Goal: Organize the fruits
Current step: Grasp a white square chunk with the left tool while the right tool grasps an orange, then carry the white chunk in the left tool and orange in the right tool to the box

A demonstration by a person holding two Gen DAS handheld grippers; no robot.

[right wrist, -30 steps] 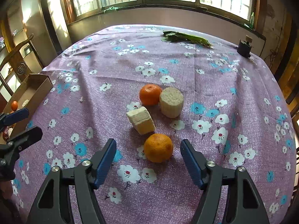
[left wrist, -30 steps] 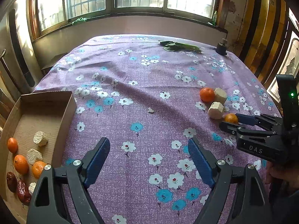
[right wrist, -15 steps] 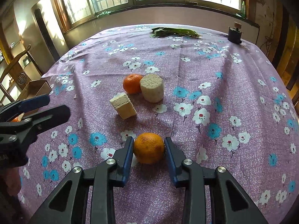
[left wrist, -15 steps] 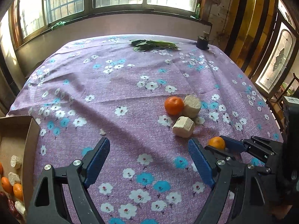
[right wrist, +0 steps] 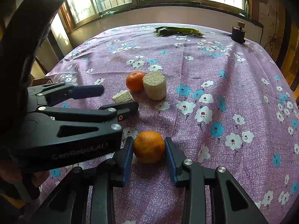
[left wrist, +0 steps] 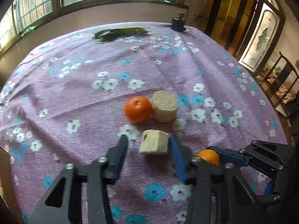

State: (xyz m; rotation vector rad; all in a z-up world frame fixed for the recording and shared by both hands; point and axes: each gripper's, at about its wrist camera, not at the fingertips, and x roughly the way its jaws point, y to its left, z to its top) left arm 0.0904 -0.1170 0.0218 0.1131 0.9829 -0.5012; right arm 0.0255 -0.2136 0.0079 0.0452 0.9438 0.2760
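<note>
Clamping the near orange (right wrist: 149, 146) with the right gripper (right wrist: 149, 142), both blue pads pressing on its sides and the fruit sitting on the flowered tablecloth (right wrist: 214, 71), not yet lifted.

Bringing the left gripper (left wrist: 148, 138) in around the pale block (left wrist: 154, 143), just left of that orange. Having just been closing the jaws on it: block lying between the fingers, right pad touching it, left pad seemingly stopping a little short, though hard judging through the fisheye. Counting it as not quite gripped yet.

Leaving two more pieces farther out, near the middle of the cloth: the far orange (left wrist: 138, 108) and, touching it on its right, the round pale piece (left wrist: 164, 106), both untouched. Leaving the green leaves (left wrist: 119, 33) lying at the far edge as well.

Showing only what looks like a corner of a cardboard box (right wrist: 40, 81) past the left edge of the table, with its contents out of sight.

Judging the job as partway along: two pieces being taken now, needing lifting and carrying over, probably to that box; two more waiting after that. Needing first a firm close on the block, being crumbly-looking and square-cornered, and so likely to twist or slip if pinched off-centre.
</note>
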